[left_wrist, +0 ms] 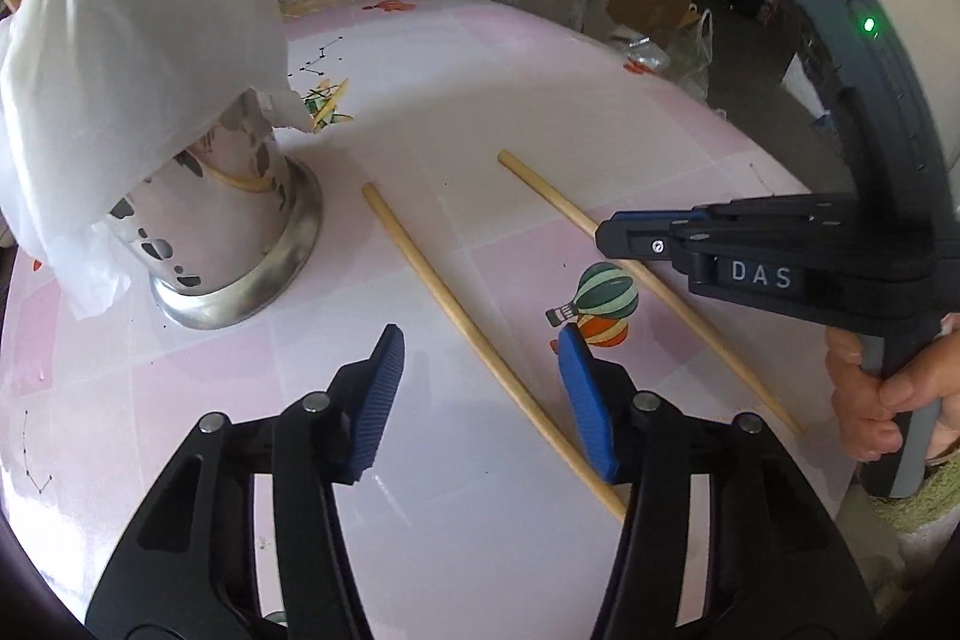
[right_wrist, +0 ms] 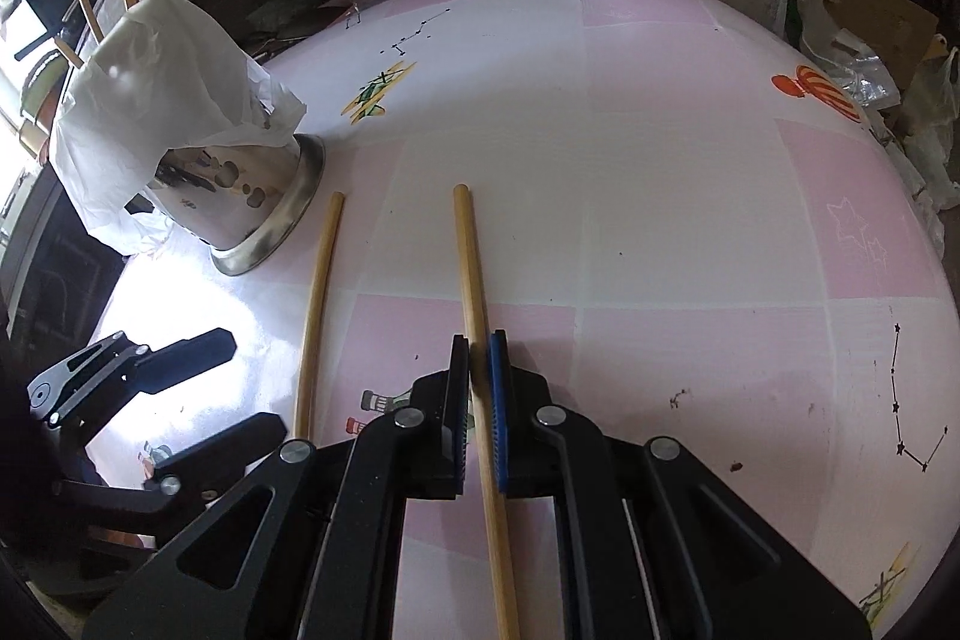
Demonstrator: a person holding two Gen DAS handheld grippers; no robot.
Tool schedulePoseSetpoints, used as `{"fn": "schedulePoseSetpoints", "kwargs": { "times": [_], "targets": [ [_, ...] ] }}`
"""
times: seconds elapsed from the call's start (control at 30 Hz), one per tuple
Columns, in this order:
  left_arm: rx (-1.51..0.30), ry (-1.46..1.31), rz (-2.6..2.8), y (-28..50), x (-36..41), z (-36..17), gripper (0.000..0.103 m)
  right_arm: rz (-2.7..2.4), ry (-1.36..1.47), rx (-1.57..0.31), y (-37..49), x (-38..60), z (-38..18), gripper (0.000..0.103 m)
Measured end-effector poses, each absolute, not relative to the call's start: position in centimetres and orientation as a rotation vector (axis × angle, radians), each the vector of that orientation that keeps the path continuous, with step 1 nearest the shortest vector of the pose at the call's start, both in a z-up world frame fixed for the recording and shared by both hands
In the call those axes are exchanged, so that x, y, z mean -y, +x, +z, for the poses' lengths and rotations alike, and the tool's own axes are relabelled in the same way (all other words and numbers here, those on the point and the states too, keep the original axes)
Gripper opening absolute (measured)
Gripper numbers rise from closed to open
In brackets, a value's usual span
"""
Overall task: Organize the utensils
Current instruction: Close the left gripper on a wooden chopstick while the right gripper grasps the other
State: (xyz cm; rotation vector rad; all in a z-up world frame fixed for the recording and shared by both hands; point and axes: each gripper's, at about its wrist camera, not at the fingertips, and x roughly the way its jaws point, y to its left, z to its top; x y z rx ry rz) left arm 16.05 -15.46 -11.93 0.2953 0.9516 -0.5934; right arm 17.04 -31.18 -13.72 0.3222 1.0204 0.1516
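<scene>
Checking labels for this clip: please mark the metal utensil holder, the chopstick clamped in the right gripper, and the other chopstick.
metal utensil holder [right_wrist: 264,232], right wrist view, on its flared steel base.
clamped chopstick [right_wrist: 467,250], right wrist view, on the shaft ahead of the pads.
other chopstick [left_wrist: 444,298], left wrist view, mid-shaft.

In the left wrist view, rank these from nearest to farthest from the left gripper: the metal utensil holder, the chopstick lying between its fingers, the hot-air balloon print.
From the left gripper:
1. The chopstick, lying diagonally between the fingers.
2. The hot-air balloon print, just past the right fingertip on the tablecloth.
3. The metal utensil holder, farther off to the upper left, draped with white plastic.
</scene>
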Motion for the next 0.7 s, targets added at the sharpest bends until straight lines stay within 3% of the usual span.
{"fn": "schedulePoseSetpoints", "kwargs": {
  "times": [0.23, 0.33, 0.7],
  "targets": [
    [-0.96, 0.385, -0.53, 15.7, 16.2, -13.5, 0.032, 0.157, 0.349, -1.006, 16.8, 31.4, -13.9, 0.007],
    [-0.954, 0.397, -0.511, 15.8, 16.1, -13.2, 0.014, 0.16, 0.348, -1.006, 16.8, 31.4, -14.0, 0.007],
    [-0.984, 0.324, -0.466, 14.6, 11.5, -12.5, 0.007, 0.215, 0.376, -1.028, 15.1, 31.1, -14.2, 0.007]
  ]
}}
